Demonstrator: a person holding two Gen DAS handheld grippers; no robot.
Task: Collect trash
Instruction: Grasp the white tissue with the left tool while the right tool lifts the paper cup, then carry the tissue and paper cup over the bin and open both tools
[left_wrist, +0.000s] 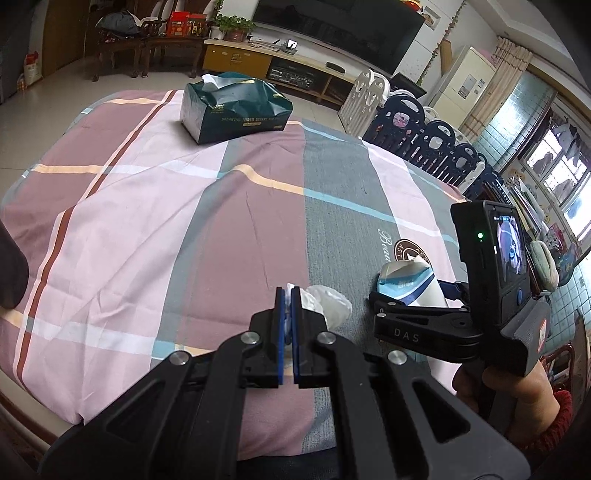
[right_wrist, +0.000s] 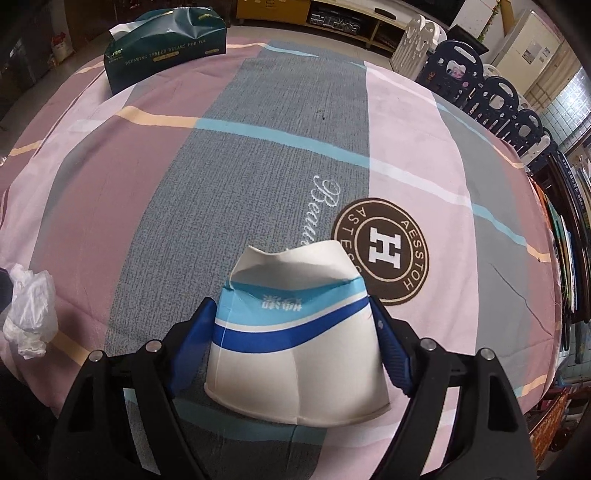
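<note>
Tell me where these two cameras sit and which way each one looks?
Left wrist: rides the left tool, facing across the checked pink-and-grey tablecloth; shows its shut fingers pinching a crumpled white tissue, plus the right tool and hand.
Right wrist: rides the right tool, facing the same way; shows its fingers clamping a crushed white-and-blue paper cup.
Shared: tissue, cup, dark green tissue box.

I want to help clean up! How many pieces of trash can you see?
2. A crumpled white tissue is pinched in the left hand-held gripper; a crushed paper cup sits between the right hand-held gripper's fingers. More may be hidden.
</note>
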